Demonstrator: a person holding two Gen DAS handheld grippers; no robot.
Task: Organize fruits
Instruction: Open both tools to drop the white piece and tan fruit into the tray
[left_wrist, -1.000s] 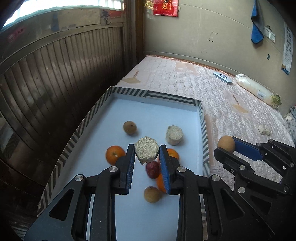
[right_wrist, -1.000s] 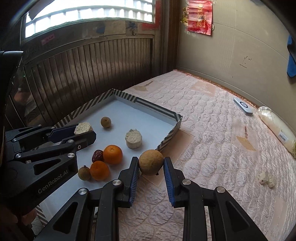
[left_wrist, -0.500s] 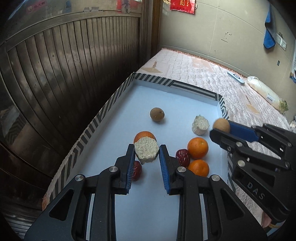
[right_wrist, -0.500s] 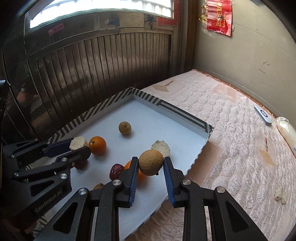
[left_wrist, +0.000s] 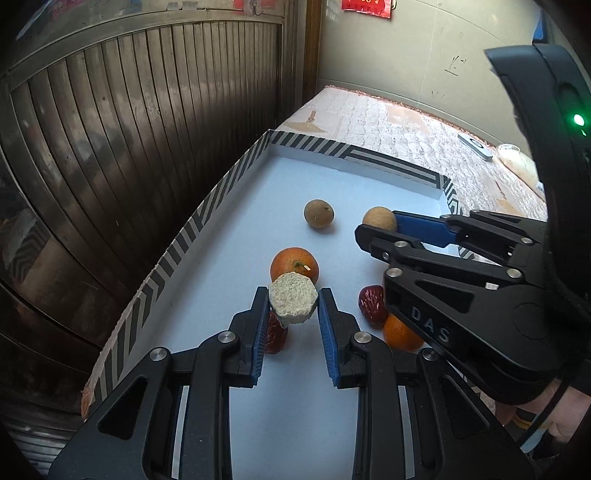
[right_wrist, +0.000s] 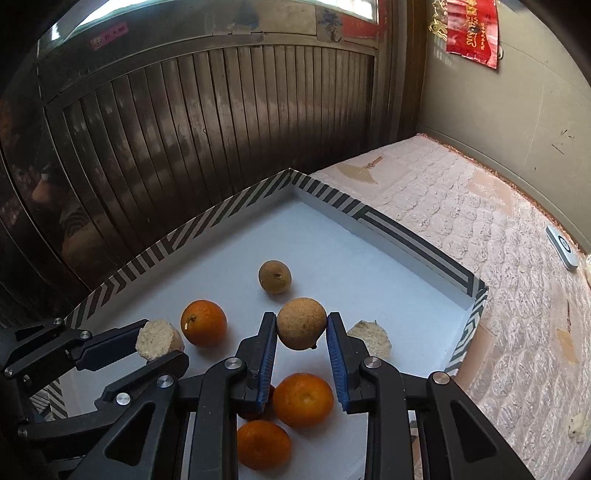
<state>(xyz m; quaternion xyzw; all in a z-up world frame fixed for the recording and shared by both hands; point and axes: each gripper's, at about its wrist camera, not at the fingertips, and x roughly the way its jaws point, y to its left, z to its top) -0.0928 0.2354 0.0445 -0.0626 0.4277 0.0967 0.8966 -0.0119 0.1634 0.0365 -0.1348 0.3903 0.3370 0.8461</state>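
1. You're over a quilted mattress (right_wrist: 480, 236) by a slatted metal door; a striped-rim tray (left_wrist: 207, 206) sits on it.
2. Your left gripper (left_wrist: 291, 306) pinches a pale chunk (left_wrist: 293, 302) above the tray floor.
3. Your right gripper (right_wrist: 301, 328) clamps a brown round fruit (right_wrist: 301, 323), near its twin (right_wrist: 274, 277).
4. Oranges (right_wrist: 203, 322) and red dates (left_wrist: 372, 304) lie mixed; I'd judge sorting is barely underway.
5. "DAS" reads on the right gripper's body.

A home bedroom: quilted mattress (right_wrist: 480, 229), red paper hanging (right_wrist: 469, 29), wooden slatted door (right_wrist: 221, 129).
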